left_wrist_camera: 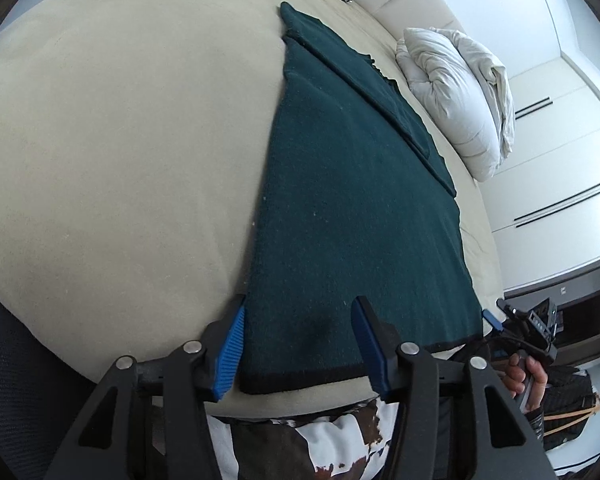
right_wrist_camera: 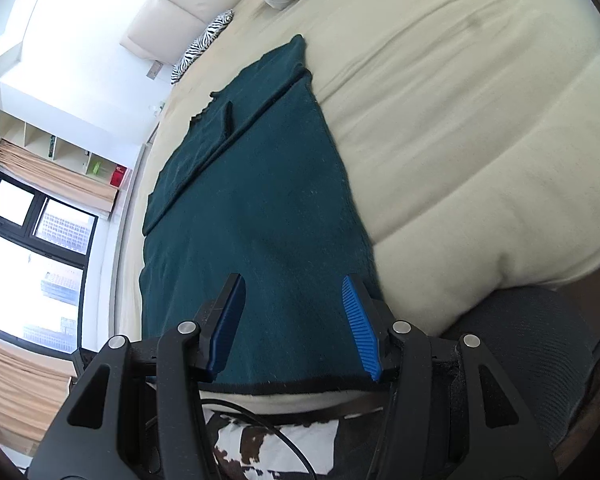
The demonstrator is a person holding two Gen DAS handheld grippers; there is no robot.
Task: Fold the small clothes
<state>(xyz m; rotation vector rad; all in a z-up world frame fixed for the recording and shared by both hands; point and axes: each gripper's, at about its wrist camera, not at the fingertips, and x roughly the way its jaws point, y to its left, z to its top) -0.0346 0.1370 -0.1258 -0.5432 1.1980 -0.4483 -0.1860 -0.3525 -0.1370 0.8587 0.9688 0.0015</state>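
Garment (left_wrist_camera: 356, 208): dark teal green throughout, with a black trim band along its near hem; the same colouring shows in the right wrist view (right_wrist_camera: 260, 216). Bed cover (left_wrist_camera: 120, 140): plain pale beige, no pattern. Duvet bundle (left_wrist_camera: 460, 92): off-white, plain. Small cushion (right_wrist_camera: 204, 46): black-and-white zebra stripes. Headboard (right_wrist_camera: 168, 20): cream. Left gripper (left_wrist_camera: 298, 346): black frame, silver rivets, ribbed blue pads (left_wrist_camera: 230, 354). Right gripper (right_wrist_camera: 294, 326): identical black frame with ribbed blue pads (right_wrist_camera: 362, 330). Cloth below the bed edge (right_wrist_camera: 260, 444): brown-and-white blotched, cowhide-like. Curtains (right_wrist_camera: 60, 178): tan. Window frame (right_wrist_camera: 40, 216): black. Wardrobe doors (left_wrist_camera: 560, 152): white with black handle strips.
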